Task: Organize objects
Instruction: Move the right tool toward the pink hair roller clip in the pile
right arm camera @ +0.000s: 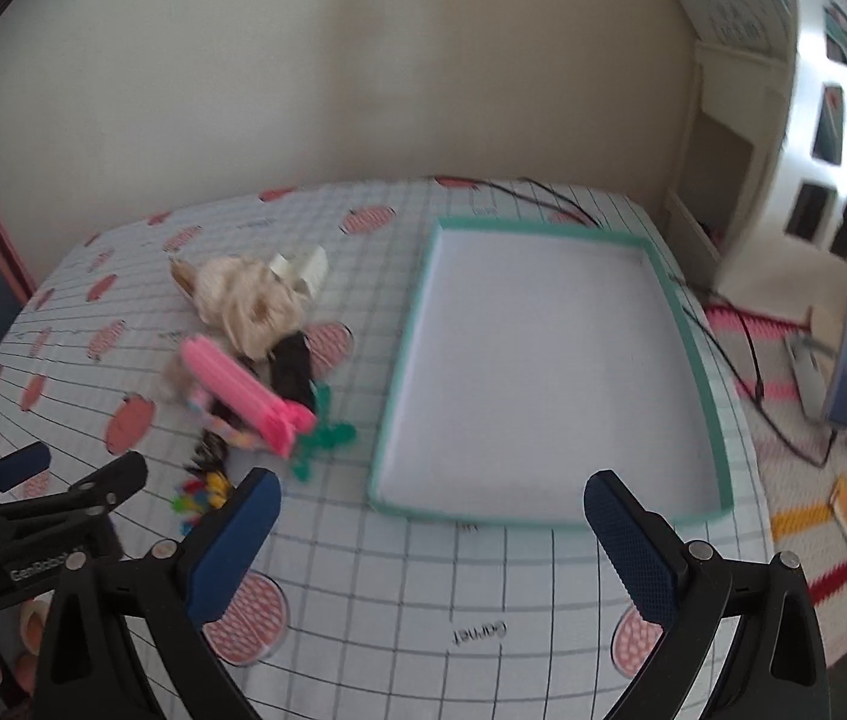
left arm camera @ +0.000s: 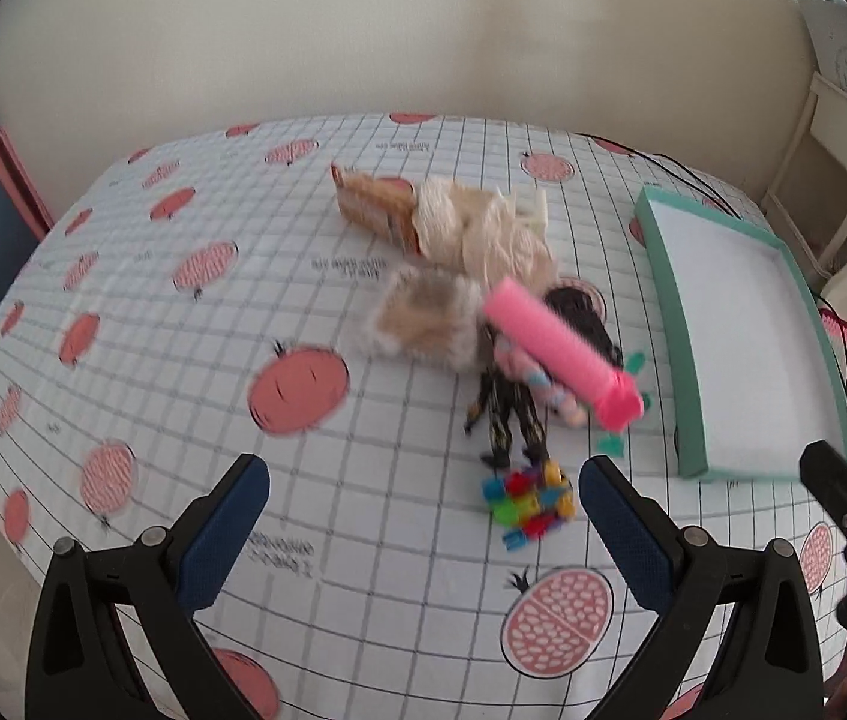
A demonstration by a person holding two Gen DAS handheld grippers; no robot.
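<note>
Teal-rimmed tray (right arm camera: 696, 372) beside toy pile (right arm camera: 255, 360)

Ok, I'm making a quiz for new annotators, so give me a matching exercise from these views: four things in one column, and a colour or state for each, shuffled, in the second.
Things:
1. tray
2. ridged tube
3. left gripper
4. small blocks

Colours or states:
A. pink, lying across the pile of toys
B. open, holding nothing
C. teal rim, white inside, nothing in it
D. many colours, at the near end of the pile

Pairs: 1-C, 2-A, 3-B, 4-D
</note>
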